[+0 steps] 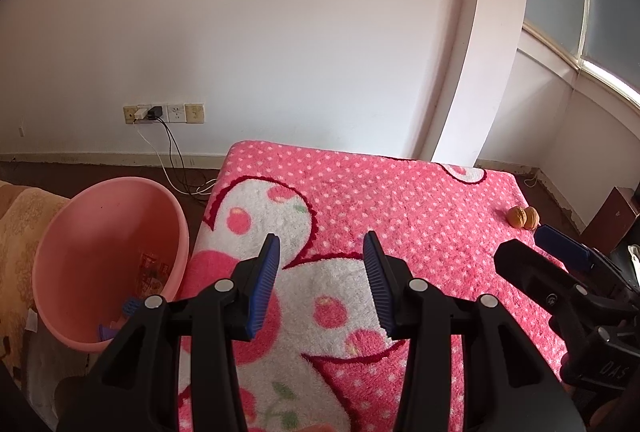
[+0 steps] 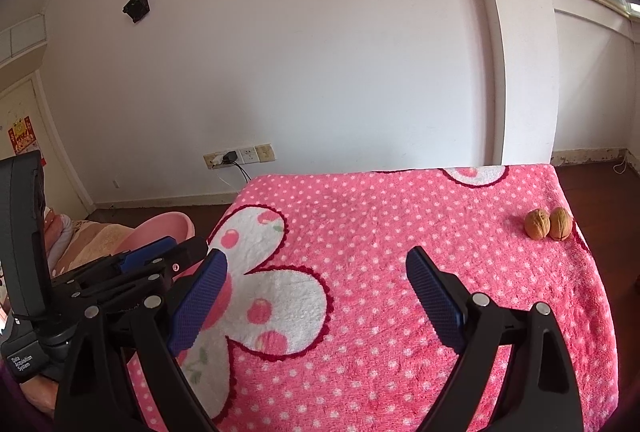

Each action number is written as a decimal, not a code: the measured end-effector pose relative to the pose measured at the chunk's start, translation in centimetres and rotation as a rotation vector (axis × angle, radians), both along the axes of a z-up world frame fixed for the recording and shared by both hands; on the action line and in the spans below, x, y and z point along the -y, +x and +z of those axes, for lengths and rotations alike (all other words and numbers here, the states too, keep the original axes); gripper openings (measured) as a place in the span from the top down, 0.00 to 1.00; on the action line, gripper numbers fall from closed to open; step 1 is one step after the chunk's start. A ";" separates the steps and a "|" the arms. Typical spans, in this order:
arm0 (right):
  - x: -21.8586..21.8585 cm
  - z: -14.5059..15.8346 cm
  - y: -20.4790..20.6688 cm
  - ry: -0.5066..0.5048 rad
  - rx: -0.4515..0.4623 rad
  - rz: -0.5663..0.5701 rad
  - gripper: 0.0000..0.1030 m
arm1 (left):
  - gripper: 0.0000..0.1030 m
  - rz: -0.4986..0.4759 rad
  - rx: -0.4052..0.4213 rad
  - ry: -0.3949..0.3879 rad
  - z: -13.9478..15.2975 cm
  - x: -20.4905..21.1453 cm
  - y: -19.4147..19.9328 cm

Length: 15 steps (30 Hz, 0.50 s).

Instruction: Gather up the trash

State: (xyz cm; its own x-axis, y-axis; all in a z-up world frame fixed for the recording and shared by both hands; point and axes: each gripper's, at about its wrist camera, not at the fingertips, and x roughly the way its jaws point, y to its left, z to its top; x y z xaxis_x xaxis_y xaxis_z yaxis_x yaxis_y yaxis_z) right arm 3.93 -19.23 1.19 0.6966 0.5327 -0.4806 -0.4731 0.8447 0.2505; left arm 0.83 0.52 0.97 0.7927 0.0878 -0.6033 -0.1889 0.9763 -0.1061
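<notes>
Two brown walnuts (image 2: 547,224) lie side by side near the far right edge of the pink dotted blanket (image 2: 380,224); they also show in the left wrist view (image 1: 524,218). A pink basin (image 1: 108,264) stands left of the blanket with wrappers and blue scraps inside. My left gripper (image 1: 323,244) is open and empty above the blanket's flower pattern. My right gripper (image 2: 318,262) is open and empty above the blanket, well short of the walnuts; it shows at the right of the left wrist view (image 1: 536,244).
A beige patterned cloth (image 1: 16,232) lies left of the basin. Wall sockets with a plugged charger (image 1: 154,112) and trailing cables sit behind. A dark brown box (image 1: 610,218) stands on the floor at the right. A wall column (image 2: 516,72) rises behind the blanket.
</notes>
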 end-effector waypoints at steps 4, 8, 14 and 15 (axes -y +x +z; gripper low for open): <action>0.4 0.0 -0.1 0.008 -0.001 -0.008 0.13 | 0.57 -0.008 0.003 0.009 0.0 0.3 0.1; 0.7 0.0 -0.1 0.010 0.000 -0.017 0.13 | 0.57 -0.018 0.005 0.015 0.0 0.6 0.3; 1.2 -0.1 -0.1 0.014 -0.005 -0.025 0.13 | 0.57 -0.032 0.005 0.019 -0.1 1.1 0.4; 1.2 -0.1 0.0 0.016 -0.007 -0.025 0.13 | 0.57 -0.033 0.005 0.019 0.0 1.1 0.4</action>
